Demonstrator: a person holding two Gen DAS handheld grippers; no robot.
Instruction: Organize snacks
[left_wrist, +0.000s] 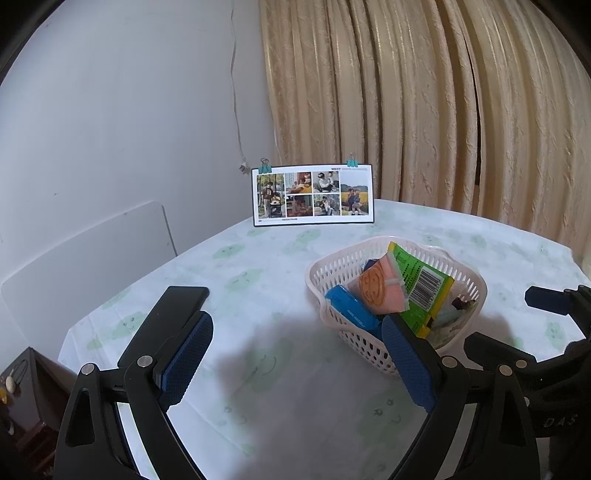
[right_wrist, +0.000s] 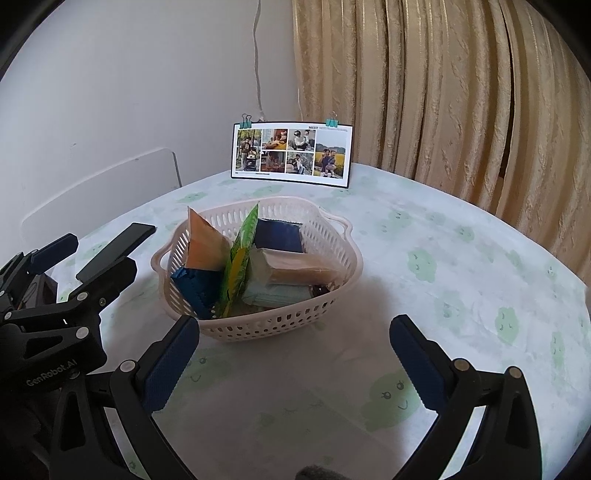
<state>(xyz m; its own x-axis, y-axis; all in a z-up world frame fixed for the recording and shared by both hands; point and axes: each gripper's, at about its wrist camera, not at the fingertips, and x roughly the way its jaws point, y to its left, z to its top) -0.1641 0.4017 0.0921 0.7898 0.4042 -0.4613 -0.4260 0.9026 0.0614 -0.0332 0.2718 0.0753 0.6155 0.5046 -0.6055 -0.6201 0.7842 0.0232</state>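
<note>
Apparently the sorting is at or near its end: every snack in view already sits inside the white basket (right_wrist: 258, 295), which stands on the surface (right_wrist: 461, 258) a little toward the near side, and no loose packet shows on the cloth around it. Inside, an orange packet (right_wrist: 205, 243) leans upright at the left, a green and yellow packet (right_wrist: 240, 262) stands on edge beside it, a blue packet (right_wrist: 195, 284) lies low at the near left, a dark blue packet (right_wrist: 279, 234) rests against the far wall, and pale wrapped bars (right_wrist: 291, 269) lie flat on the right. Both tools hover just short of the basket and hold nothing: the right gripper (right_wrist: 295, 347) has its jaws spread wide, framing the near wall, and the left gripper (left_wrist: 295, 350) is likewise released, with the basket off to its right. A flat black object (right_wrist: 114, 245), perhaps a phone, lies on the cloth just left of the basket, and a photo card (right_wrist: 291, 151) stands at the far edge. If anything remains, the next move likely calls for tidying the upright packets so they lie lower, or drawing both tools clear, with care not to tip the light basket.
</note>
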